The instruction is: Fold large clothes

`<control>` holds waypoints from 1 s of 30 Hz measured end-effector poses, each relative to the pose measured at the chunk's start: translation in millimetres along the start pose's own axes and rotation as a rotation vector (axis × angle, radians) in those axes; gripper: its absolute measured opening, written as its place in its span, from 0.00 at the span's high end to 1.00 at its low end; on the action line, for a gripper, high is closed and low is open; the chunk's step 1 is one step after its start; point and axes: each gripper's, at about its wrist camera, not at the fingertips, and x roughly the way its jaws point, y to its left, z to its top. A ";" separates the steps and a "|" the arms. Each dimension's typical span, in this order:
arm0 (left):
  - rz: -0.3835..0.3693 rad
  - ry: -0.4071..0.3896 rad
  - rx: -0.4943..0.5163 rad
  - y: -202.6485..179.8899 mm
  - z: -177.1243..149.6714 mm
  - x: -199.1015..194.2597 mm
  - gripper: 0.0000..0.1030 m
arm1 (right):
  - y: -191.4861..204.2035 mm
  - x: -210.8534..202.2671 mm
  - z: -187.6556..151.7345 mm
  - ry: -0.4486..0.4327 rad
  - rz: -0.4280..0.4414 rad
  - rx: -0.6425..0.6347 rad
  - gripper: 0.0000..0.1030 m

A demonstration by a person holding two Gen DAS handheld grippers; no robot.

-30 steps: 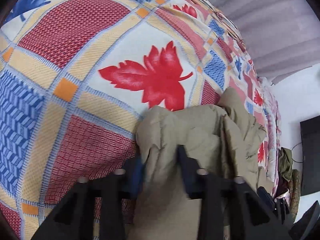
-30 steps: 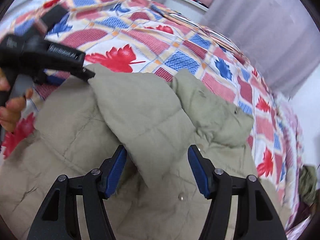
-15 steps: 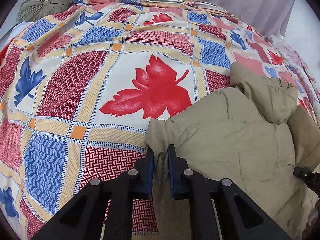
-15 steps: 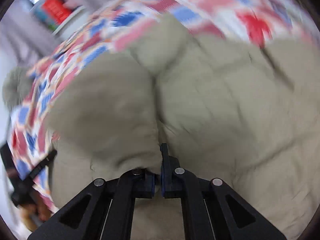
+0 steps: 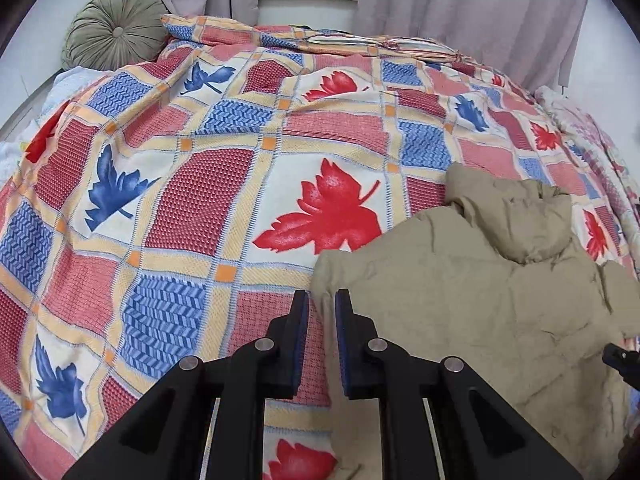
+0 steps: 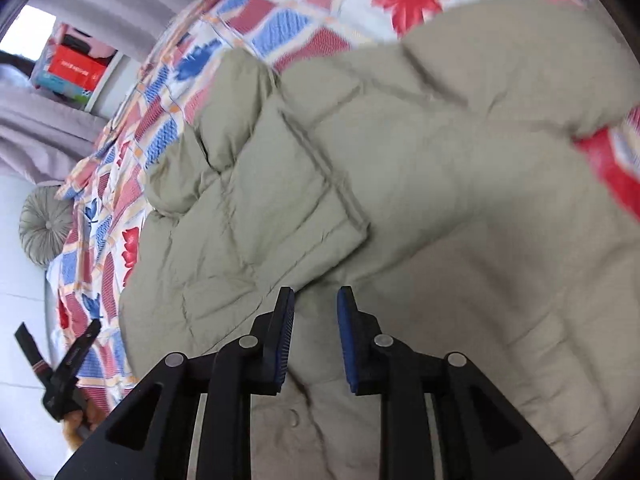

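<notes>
Two grippers hang over the khaki padded jacket (image 6: 400, 184), which lies on the leaf-patterned bedspread (image 5: 200, 208). Left gripper (image 5: 321, 306): jaws a narrow slit apart, the jacket's edge seen between them, contact unclear. Right gripper (image 6: 316, 304): jaws have just been opening, nothing pinched, jacket blurred beneath.

A bedroom in a home.
A bed (image 5: 240, 184) under a leaf-patterned patchwork cover, a round pleated cushion (image 5: 114, 32) at its head, grey curtains (image 5: 460, 4) just behind it.
</notes>
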 end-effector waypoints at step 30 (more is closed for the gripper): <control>-0.026 0.162 0.083 -110.2 -62.7 -13.4 0.85 | -42.9 -16.7 -9.6 0.093 -0.052 -0.028 0.72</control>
